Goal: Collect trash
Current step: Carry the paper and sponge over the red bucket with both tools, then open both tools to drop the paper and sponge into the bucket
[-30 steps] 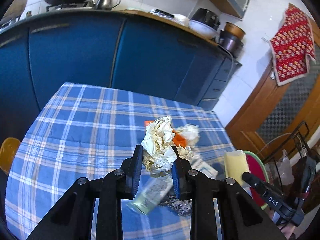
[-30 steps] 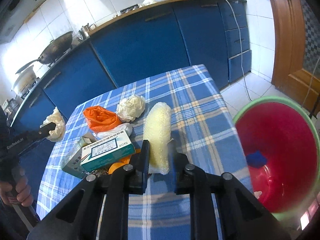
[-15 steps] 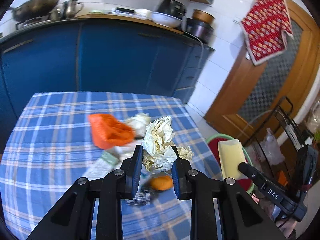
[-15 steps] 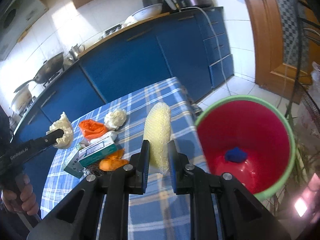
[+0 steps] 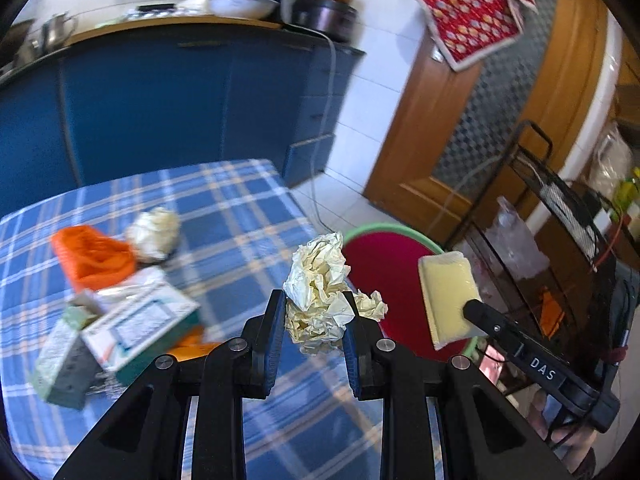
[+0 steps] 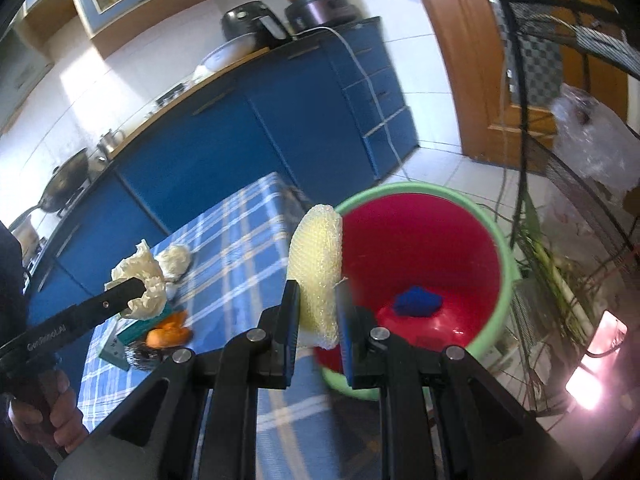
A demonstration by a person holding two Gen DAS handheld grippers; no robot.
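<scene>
My left gripper (image 5: 316, 312) is shut on a crumpled cream paper wad (image 5: 320, 300), held above the right end of the blue checked table (image 5: 232, 216). In the right wrist view the same gripper (image 6: 138, 292) and paper wad (image 6: 140, 276) show at the left. My right gripper (image 6: 318, 304) is shut on a pale yellow netted foam piece (image 6: 316, 268), which hangs at the near rim of the red bin with a green rim (image 6: 508, 280). A blue scrap (image 6: 418, 300) lies inside the bin. The left wrist view shows the foam piece (image 5: 448, 296) over the bin (image 5: 384, 276).
On the table lie an orange bag (image 5: 94, 256), a white crumpled ball (image 5: 154, 232), a green-and-white box (image 5: 140, 328) and an orange peel (image 6: 168, 334). Blue cabinets (image 5: 160, 112) stand behind. A black wire rack (image 6: 560, 160) and a wooden door (image 5: 460, 128) flank the bin.
Both grippers have swung to the right, from over the table's middle toward the bin, each keeping its load. The table trash has slid left in both views.
</scene>
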